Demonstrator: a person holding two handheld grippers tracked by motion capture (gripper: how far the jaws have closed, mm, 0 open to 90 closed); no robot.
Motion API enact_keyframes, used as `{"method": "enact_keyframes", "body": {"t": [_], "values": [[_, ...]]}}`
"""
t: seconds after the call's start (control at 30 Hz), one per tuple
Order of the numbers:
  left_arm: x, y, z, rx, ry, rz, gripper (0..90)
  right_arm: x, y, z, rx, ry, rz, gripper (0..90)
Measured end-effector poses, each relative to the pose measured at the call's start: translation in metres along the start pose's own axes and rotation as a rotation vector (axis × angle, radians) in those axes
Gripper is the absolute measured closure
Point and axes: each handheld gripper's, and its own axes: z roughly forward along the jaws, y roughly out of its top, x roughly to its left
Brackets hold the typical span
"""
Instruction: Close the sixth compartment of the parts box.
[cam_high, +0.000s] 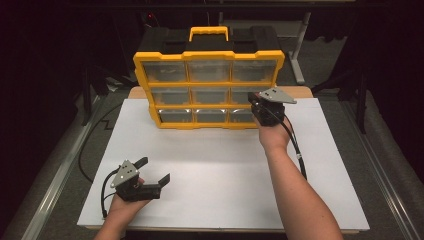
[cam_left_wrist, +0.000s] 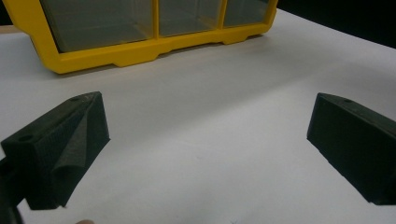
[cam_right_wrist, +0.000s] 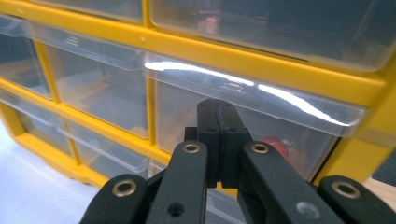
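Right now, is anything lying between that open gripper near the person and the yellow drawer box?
No. In the high view, only bare white tabletop separates the left gripper from the yellow organizer.

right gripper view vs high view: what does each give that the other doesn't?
Right gripper view: the right gripper with its jaws pressed together, nothing between them, tips right at a clear drawer front, and a red item behind that plastic.

High view: the whole yellow organizer, three drawers by three, with its handle, standing on the white table; also the left gripper with jaws open, near the table's front left.

Both: the organizer's yellow frame, its clear drawers and the right gripper at the middle-right drawer.
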Motion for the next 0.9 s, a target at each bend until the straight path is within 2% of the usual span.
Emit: {"method": "enact_keyframes", "body": {"t": [0.2,0.33,0.47,0.57,0.9], "values": [[0.000,0.000,0.000,-0.001,0.001,-0.001,0.2,0.001,-0.003,-0.018,-0.007,0.017,-0.008,90.0],[0.001,0.000,0.000,-0.002,0.003,-0.005,0.2,0.001,-0.011,-0.029,0.001,0.032,0.001,90.0],[0.000,0.000,0.001,-0.002,0.006,-0.007,0.2,0.001,-0.027,-0.039,0.003,0.054,0.017,90.0],[0.000,0.000,0.001,0.001,0.007,-0.004,0.2,0.000,-0.041,-0.046,0.017,0.063,0.011,90.0],[0.000,0.000,0.002,0.007,0.014,-0.002,0.2,-0.008,-0.076,-0.074,0.058,0.074,0.033,90.0]]}}
